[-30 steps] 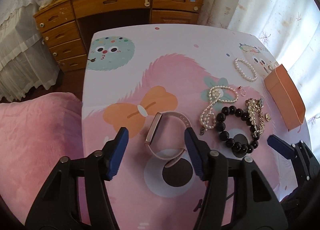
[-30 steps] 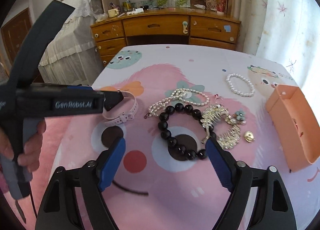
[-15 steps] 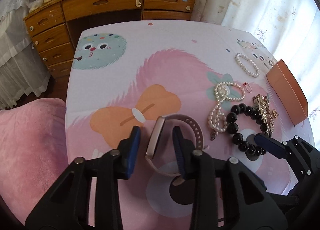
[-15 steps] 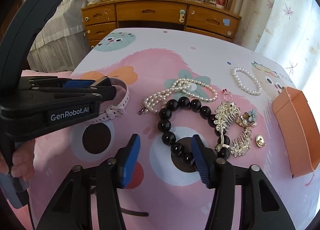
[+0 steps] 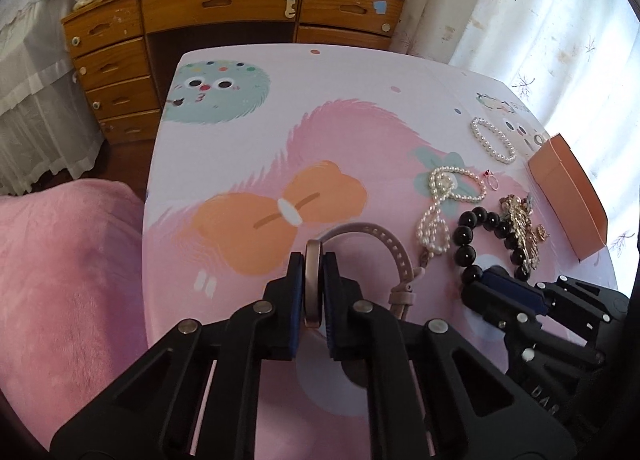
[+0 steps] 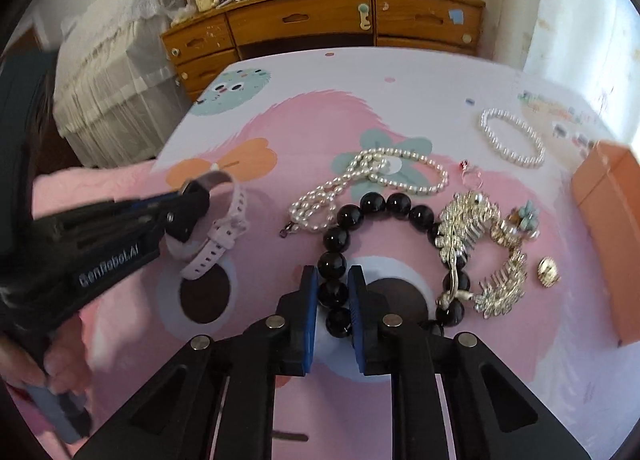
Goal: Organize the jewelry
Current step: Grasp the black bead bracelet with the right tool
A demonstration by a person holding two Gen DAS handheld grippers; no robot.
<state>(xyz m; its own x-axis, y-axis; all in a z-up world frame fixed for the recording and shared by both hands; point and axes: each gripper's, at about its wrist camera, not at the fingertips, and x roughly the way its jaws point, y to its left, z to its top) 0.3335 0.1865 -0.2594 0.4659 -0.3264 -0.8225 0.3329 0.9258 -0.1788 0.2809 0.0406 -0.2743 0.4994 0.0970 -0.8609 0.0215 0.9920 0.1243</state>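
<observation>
At a bedroom table draped in a cartoon-print cloth, we are taking hold of two pieces of jewelry at once: the left gripper is pinching the slim metal case of a pink-strapped watch edge-on between its blue pads, while the jaws of the right gripper are closing around one strand of a black bead bracelet, the pads touching or very nearly touching a bead. We are judging the watch case to be rigid and light, a sound place to grip, with the soft strap trailing loosely. The glossy round beads are looking slippery and likely to roll between the pads, so a hold across a single bead seems safest. A pearl necklace, a smaller pearl bracelet, rhinestone hair combs and a small ring are lying near an orange box at the table's right edge.
</observation>
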